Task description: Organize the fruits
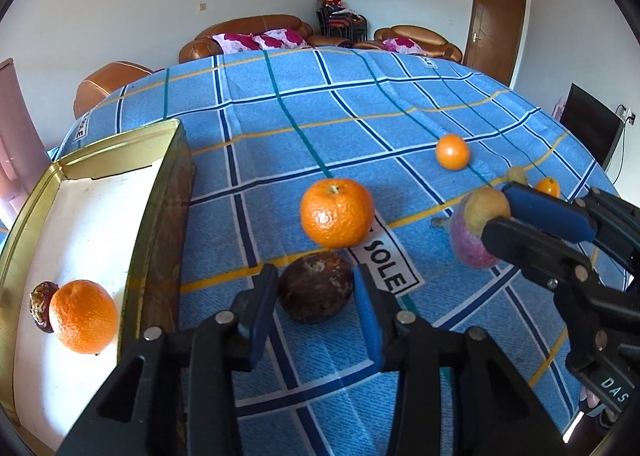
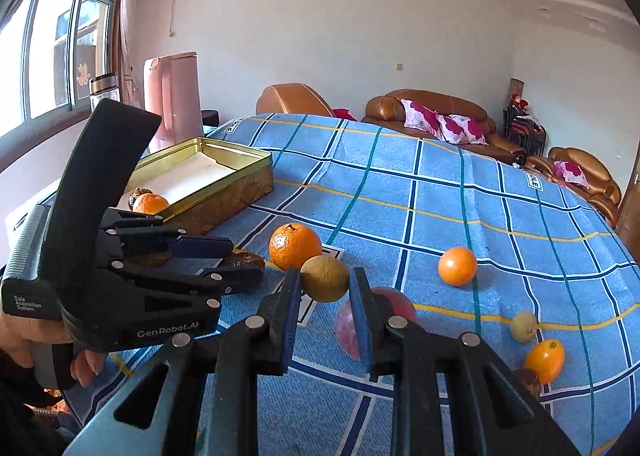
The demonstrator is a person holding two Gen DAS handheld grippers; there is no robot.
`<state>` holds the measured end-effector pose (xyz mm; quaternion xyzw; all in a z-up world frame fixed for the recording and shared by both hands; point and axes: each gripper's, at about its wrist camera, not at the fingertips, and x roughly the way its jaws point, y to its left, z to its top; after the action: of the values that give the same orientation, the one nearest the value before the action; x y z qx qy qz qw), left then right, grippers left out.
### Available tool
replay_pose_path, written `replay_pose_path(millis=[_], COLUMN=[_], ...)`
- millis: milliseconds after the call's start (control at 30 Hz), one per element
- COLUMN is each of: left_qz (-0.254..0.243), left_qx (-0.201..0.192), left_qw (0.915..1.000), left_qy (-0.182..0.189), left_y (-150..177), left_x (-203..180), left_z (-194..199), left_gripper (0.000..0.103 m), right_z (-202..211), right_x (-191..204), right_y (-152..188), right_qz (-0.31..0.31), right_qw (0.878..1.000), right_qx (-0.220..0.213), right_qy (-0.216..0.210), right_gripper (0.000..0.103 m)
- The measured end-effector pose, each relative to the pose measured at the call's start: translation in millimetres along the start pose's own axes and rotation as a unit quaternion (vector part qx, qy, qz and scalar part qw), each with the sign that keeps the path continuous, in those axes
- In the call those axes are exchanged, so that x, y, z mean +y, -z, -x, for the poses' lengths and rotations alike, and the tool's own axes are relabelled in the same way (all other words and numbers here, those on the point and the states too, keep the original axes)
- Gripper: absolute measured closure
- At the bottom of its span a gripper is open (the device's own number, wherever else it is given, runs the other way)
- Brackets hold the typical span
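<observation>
Fruit lies scattered over a blue checked tablecloth (image 1: 280, 128) as two hand-held grippers work at the near edge. A dark brown, wrinkled fruit (image 1: 316, 288) sits on the cloth between the blue pads of the left gripper (image 1: 316, 296), whose jaws stand close against its sides; whether the pads actually press it cannot be told. Just behind it rests a large orange (image 1: 337, 213), beside a white label printed "SOLE" (image 1: 386, 264). The right gripper (image 2: 325, 288) has its fingers clamped on a yellow-green fruit (image 2: 325, 278), held up above a pink, round fruit (image 2: 352, 332) on the cloth below. Farther out on the cloth lie a smaller orange (image 2: 457, 266), a small pale yellow fruit (image 2: 524, 326) and a small oval orange fruit (image 2: 545, 360), with another brown fruit (image 2: 529, 383) partly hidden beside it. To the left stands an open gold-coloured tin (image 1: 168, 184) with a white floor, holding one orange (image 1: 83, 316) and a brown date-like fruit (image 1: 40, 308) touching it. A person's hand (image 2: 48, 348) grips the left tool's handle. Brown leather sofas (image 2: 440, 112) with flowered cushions line the far wall.
</observation>
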<state>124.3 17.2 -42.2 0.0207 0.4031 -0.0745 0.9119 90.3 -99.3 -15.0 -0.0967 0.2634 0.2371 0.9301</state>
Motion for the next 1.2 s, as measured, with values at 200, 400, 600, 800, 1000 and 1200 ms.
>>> replay_pose_path(millis=[200,400,600,800,1000,1200], left_qz=[0.018,0.024,0.022,0.017,0.014,0.009], left_qx=[0.013,-0.023,-0.085,-0.125,-0.156,-0.184], left_qw=[0.9996,0.9993,0.9961,0.9920,0.9875,0.9825], left_qy=[0.016,0.019,0.006,-0.003,-0.018,-0.029], left_y=[-1.5,0.1,2.1,4.3,8.0,12.6], left_x=[7.5,10.7,10.5,8.7,6.8,3.6], left_z=[-7.3,7.0,31.1,44.8,55.8,65.8], left_gripper=[0.061,0.061,0.061,0.061,0.061,0.061], right_z=[0.6,2.5,7.5,12.1,17.5,23.3], right_x=[-1.6,-1.3,-1.3,-0.3,0.7,1.2], right_y=[-0.1,-0.1,1.1,0.6,0.8,2.9], right_qz=[-0.003,-0.003,-0.002,0.002,0.004,0.007], right_qw=[1.000,1.000,1.000,0.999,0.999,0.998], right_qx=[-0.002,-0.009,-0.022,-0.037,-0.053,-0.065], right_qy=[-0.006,-0.006,-0.010,-0.012,-0.013,-0.013], right_gripper=[0.077,0.077,0.077,0.077,0.077,0.077])
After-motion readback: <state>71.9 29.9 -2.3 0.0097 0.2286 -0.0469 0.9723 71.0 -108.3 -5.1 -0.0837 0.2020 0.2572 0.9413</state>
